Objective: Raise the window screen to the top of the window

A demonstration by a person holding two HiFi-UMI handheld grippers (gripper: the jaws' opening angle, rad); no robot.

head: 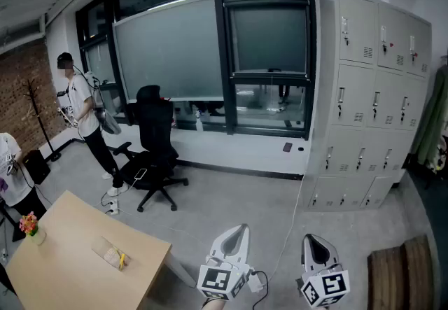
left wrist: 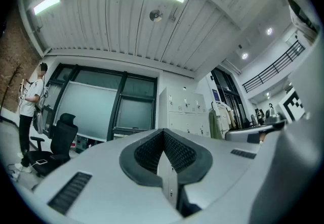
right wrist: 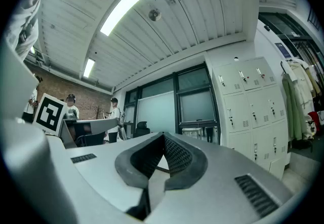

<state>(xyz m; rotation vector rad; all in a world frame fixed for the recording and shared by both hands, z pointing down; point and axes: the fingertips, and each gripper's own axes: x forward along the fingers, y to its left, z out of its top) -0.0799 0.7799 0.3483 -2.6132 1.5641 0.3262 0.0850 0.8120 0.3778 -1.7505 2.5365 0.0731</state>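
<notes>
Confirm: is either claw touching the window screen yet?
No: in the head view the left claw and right claw hang low over the floor, far short of the window screen.

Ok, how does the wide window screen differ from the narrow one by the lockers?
The wide screen spans more glass than the narrow screen. The wide screen's bottom edge hangs lower; the narrow screen leaves a clear pane beneath it. Both are frosted grey and stop short of the window's top.

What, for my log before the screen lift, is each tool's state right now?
Left tool: closed, holding nothing.
Right tool: closed, holding nothing.
</notes>
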